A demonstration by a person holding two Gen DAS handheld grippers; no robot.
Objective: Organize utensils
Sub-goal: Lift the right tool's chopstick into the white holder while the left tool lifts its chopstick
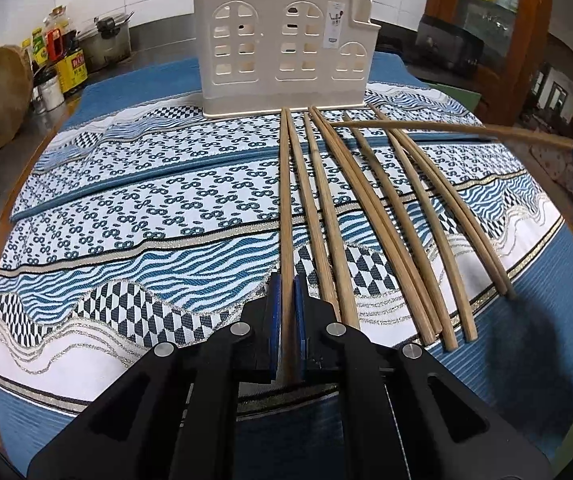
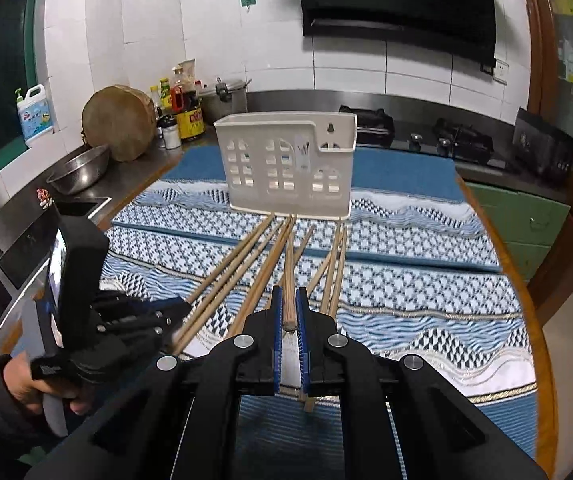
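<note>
Blue patterned cloth (image 1: 146,208) under bamboo chopsticks (image 1: 370,216), cream holder (image 1: 282,48) behind.

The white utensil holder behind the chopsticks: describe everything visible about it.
The utensil holder is a cream-white box that looks like plastic, standing upright on the patterned blue-and-white cloth. Its front wall has arched, window-like cutouts in grids, plus a small label sticker. One end steps down to a lower section; from the right wrist view a keyhole hanging slot shows there. No utensils are visible inside it. The tips of several wooden chopsticks lie at its base; actual contact cannot be judged. Neither gripper touches it.
</note>
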